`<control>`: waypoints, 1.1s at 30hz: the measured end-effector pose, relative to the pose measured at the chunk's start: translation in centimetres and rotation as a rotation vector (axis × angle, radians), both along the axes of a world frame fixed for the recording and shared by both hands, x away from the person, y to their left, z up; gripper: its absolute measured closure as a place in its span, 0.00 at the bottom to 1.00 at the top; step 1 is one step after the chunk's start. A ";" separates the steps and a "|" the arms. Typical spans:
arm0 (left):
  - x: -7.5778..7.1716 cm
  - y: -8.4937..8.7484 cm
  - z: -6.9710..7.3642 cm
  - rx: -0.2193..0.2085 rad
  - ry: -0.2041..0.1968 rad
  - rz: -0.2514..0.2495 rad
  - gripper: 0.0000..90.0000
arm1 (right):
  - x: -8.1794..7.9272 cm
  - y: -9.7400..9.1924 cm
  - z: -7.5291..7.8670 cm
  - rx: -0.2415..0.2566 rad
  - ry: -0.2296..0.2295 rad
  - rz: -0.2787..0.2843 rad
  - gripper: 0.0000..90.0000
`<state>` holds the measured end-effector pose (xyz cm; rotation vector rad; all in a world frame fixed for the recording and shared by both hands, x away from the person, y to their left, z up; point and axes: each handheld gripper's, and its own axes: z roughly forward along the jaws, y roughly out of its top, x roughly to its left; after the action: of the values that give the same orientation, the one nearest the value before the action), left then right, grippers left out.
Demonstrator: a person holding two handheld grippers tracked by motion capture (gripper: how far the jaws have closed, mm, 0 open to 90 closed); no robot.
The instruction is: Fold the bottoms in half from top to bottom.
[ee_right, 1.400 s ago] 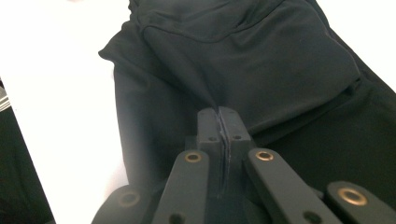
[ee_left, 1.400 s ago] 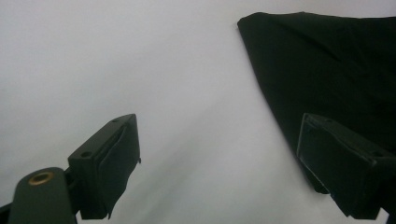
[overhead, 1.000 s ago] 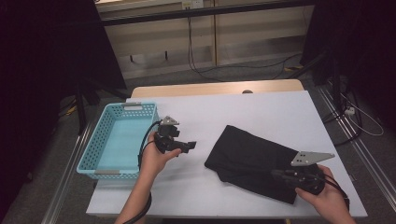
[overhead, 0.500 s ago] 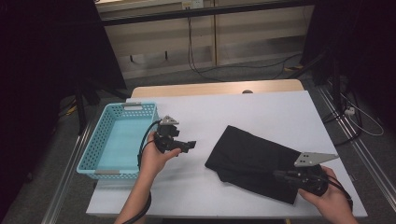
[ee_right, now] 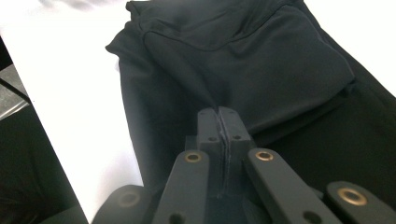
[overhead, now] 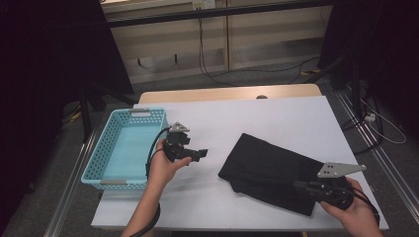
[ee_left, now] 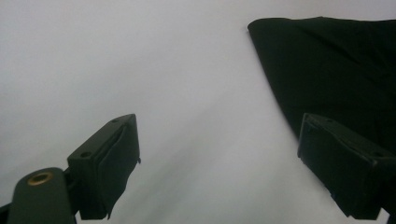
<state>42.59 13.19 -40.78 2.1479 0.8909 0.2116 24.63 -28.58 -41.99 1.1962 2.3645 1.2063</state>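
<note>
Two grippers, and we see the right gripper (overhead: 302, 186) at the lower right of the high view, jaws pressed together on a pinch of the black cloth (overhead: 274, 170). That cloth runs from frame center toward the lower right. Our left gripper (overhead: 201, 154), jaws wide apart, hovers just left of the cloth's upper end, beside the blue basket (overhead: 99, 160).

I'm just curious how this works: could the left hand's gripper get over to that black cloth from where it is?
Probably yes. The left gripper has its jaws open and aimed toward the black cloth, with bare white table between them. The blue basket sits on its other side, out of the way.
</note>
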 end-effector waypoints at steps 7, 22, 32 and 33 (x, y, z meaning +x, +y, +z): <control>0.0 0.0 0.0 -0.005 0.006 -0.001 0.14 | -0.3 -0.3 0.1 -0.001 -0.005 -0.006 0.99; 0.0 0.0 0.2 0.008 -0.005 -0.004 0.14 | -0.9 -1.0 0.3 0.009 -0.007 -0.016 0.99; -0.1 0.0 0.2 0.003 0.000 -0.005 0.14 | -1.6 -1.3 0.4 0.014 -0.011 -0.019 0.99; -0.1 0.0 0.2 0.003 0.000 -0.005 0.14 | -1.7 -1.4 0.4 0.013 -0.013 -0.022 0.99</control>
<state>42.53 13.22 -40.60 2.1526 0.8853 0.2104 22.92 -29.95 -41.56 1.2115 2.3312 1.2203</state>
